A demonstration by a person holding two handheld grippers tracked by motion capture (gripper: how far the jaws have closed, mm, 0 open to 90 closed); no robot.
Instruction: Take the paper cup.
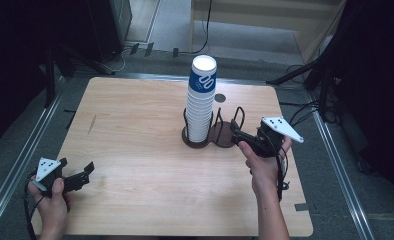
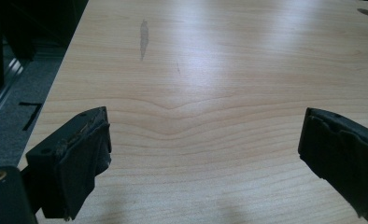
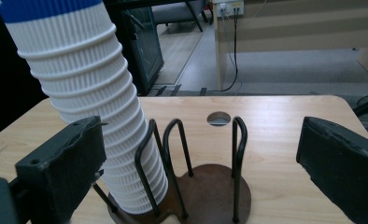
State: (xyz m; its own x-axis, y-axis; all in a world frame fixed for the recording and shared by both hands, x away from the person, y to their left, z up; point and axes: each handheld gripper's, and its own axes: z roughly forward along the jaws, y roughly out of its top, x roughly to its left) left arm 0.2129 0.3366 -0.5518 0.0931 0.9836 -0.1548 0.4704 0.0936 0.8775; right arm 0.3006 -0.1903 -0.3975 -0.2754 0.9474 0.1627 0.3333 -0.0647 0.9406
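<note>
Where high view blurs, right tool (image 3: 201,163) facing cup stack (image 3: 93,107), perhaps untouched.

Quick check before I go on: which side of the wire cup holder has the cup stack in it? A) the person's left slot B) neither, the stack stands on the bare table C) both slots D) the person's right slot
A: the cup stack stands in the left slot of the wire cup holder; the right slot near the right gripper holds nothing.

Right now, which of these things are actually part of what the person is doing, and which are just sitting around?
Part of the job:
stack of cups
cup holder
right gripper, open, at the holder

Just around:
left gripper, open over bare wood
table
round hole in the table
</note>
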